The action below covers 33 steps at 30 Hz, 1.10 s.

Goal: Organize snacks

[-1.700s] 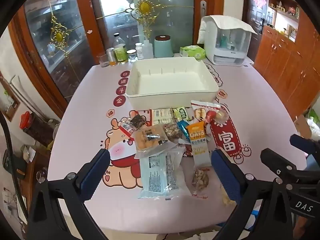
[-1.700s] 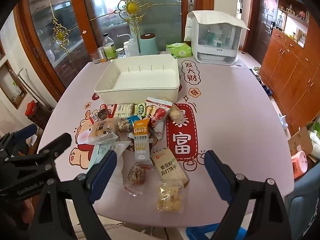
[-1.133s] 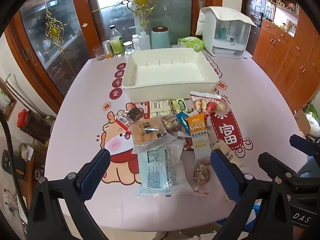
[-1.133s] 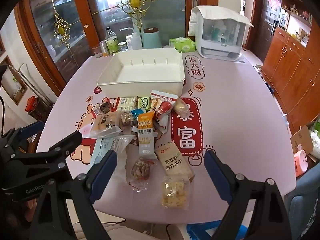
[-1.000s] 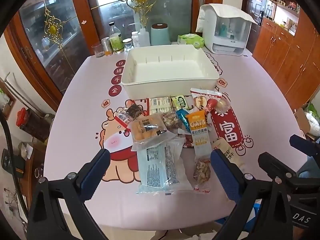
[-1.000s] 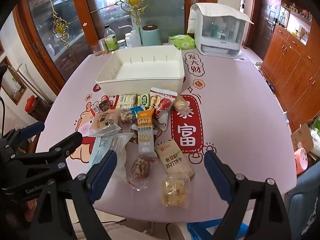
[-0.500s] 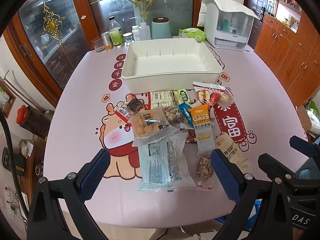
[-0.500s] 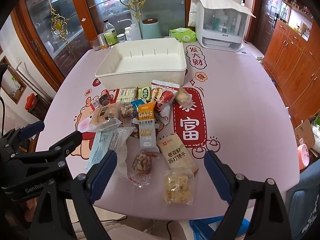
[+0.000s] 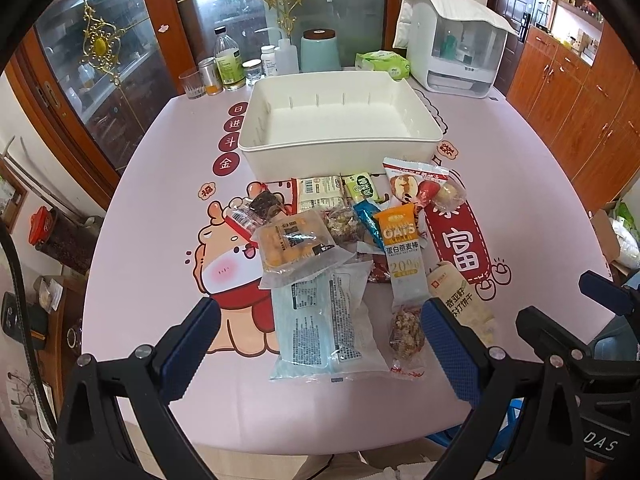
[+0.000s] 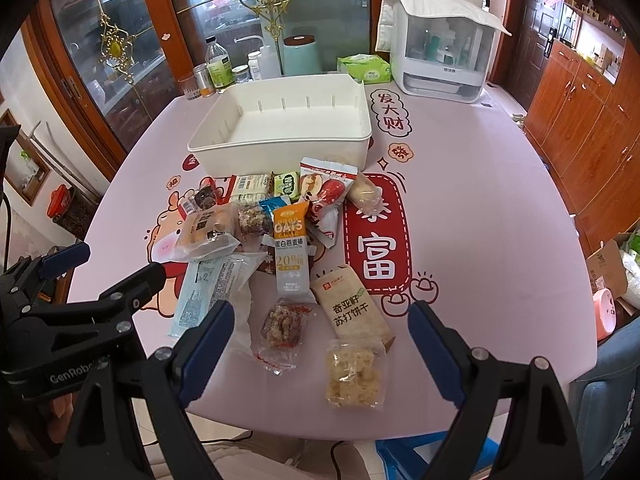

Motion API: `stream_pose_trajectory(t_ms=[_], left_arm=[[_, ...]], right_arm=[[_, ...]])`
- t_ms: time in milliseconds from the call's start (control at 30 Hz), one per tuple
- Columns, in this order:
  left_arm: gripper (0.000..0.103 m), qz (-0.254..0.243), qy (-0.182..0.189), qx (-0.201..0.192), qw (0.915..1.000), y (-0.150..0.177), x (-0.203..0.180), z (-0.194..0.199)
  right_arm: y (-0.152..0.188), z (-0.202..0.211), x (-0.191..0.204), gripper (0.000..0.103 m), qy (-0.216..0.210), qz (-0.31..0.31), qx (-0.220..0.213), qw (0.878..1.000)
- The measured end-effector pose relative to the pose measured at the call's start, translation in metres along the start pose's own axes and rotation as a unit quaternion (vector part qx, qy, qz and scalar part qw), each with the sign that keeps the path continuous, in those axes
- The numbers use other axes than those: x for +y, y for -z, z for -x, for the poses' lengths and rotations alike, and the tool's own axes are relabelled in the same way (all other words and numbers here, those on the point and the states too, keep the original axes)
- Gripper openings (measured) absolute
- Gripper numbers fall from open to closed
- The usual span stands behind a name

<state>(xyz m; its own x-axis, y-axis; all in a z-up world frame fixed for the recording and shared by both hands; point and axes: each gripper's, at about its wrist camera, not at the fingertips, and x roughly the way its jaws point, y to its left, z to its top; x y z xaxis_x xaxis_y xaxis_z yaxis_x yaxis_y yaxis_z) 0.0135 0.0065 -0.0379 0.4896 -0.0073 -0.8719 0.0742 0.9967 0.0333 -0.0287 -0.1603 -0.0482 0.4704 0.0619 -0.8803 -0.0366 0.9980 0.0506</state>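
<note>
An empty white bin (image 9: 340,148) (image 10: 280,152) stands on the pink table. Several snack packets lie in a pile in front of it: an orange OATS bar (image 9: 402,248) (image 10: 291,240), a pale blue packet (image 9: 324,324) (image 10: 208,288), a cake packet (image 9: 296,244), a date packet (image 9: 416,184), a cracker pack (image 10: 352,306) and a clear puffed snack bag (image 10: 354,372). My left gripper (image 9: 320,332) is open and empty above the blue packet. My right gripper (image 10: 320,332) is open and empty above the near packets. Each gripper shows at the other view's edge.
Bottles and jars (image 9: 228,68), a teal canister (image 9: 318,50), a tissue pack (image 9: 382,64) and a white appliance (image 9: 452,44) stand at the table's far edge. Wooden cabinets (image 9: 580,92) are at the right. The table's near edge (image 9: 320,436) is just below the grippers.
Both grippers have moved slightly forward and higher over the table, so the snack pile and bin sit lower in view. Both stay open. No packet has moved.
</note>
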Motion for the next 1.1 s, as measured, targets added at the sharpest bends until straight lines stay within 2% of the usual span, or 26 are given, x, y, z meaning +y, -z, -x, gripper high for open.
stream_pose_trajectory(t_ms=[733, 1100], left_arm=[[0.099, -0.003, 0.001, 0.006, 1.0, 0.003, -0.008, -0.004], [0.099, 0.004, 0.006, 0.03, 0.9995, 0.002, -0.006, -0.016]], right_arm=[[0.0, -0.001, -0.006, 0.09, -0.004, -0.003, 0.0, 1.0], [0.001, -0.004, -0.011, 0.089, -0.007, -0.004, 0.004, 1.0]])
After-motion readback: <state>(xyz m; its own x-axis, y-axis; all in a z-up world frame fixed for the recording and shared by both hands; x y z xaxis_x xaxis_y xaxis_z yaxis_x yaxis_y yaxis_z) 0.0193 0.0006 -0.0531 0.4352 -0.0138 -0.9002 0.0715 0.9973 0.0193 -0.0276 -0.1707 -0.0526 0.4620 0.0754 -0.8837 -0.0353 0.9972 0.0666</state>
